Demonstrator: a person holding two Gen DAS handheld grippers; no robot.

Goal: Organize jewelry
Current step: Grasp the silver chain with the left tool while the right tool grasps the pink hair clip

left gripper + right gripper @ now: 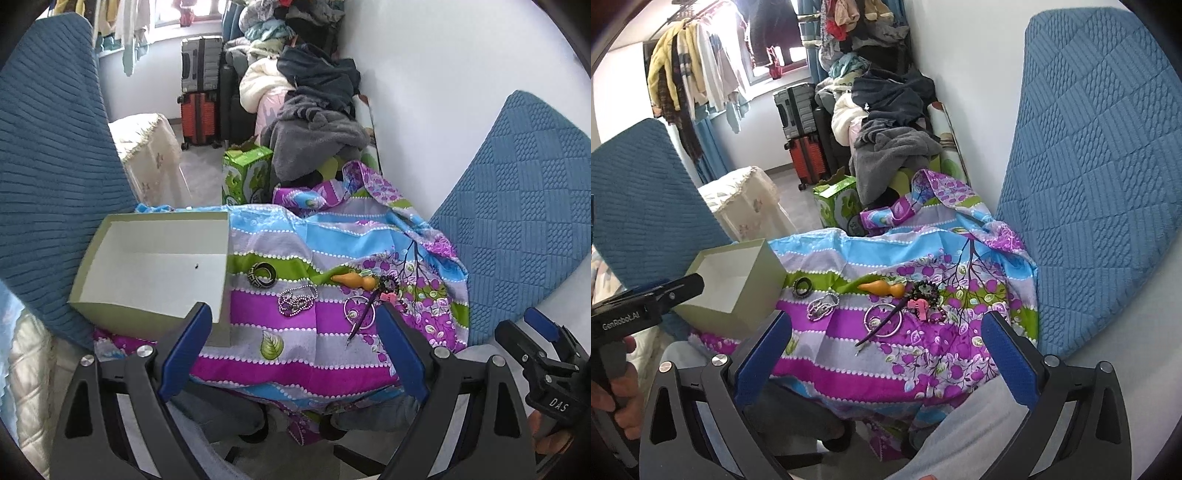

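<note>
An open pale green box (155,266) (735,284) stands at the left on a bright striped cloth (295,321) (849,354). Jewelry lies on the cloth to its right: a black patterned bangle (263,274) (802,286), a bead chain (295,301) (822,305), an orange gourd pendant (352,280) (884,287), a silver hoop (359,312) (882,319) with a dark hair stick (364,317) (882,325) across it, a pink clip (389,297) (919,306) and dark beads (925,288). My left gripper (293,321) is open and empty before the cloth's front edge. My right gripper (886,328) is open and empty, also short of the cloth.
Blue quilted cushions (48,147) (1108,166) flank the cloth on both sides. Behind stand a green carton (245,173), piled clothes (317,122), suitcases (199,110) and a white wall (443,74). The right gripper shows at the lower right of the left wrist view (543,347).
</note>
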